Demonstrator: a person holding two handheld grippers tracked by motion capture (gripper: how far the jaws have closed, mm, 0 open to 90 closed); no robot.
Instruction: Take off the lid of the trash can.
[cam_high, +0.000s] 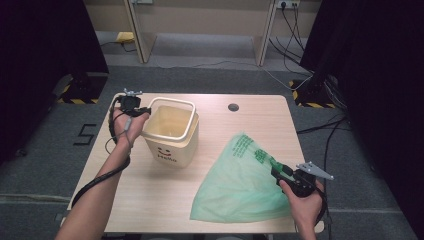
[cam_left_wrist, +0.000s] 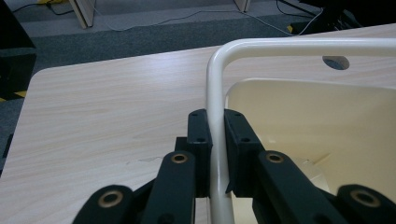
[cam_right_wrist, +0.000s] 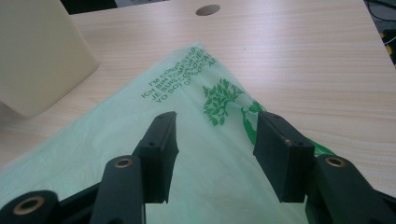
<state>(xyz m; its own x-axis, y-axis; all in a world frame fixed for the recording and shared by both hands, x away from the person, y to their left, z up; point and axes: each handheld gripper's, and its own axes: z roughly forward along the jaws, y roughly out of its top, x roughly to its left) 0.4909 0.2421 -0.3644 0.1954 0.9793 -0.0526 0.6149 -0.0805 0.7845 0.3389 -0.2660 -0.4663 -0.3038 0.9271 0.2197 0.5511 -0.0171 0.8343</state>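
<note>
Our left hand-held gripper (cam_left_wrist: 215, 140) clamped the cream plastic bin's white wire handle (cam_left_wrist: 280, 46); our right hand-held gripper (cam_right_wrist: 215, 154) gaped over the printed pale-green plastic bag (cam_right_wrist: 196, 154).

One bench (cam_high: 220, 125) stood in the scene; on it sat one cream bucket (cam_high: 172, 140) at the left, bearing one white handle (cam_left_wrist: 219, 84) and one printed smiling face; one green plastic bag (cam_high: 240, 185) lay at the near right; one round hole (cam_high: 233, 107) marked the far part of the bench; two claws were there, one left claw (cam_high: 145, 111), one right claw (cam_high: 277, 170); two forearms came in from the near edge.
</note>
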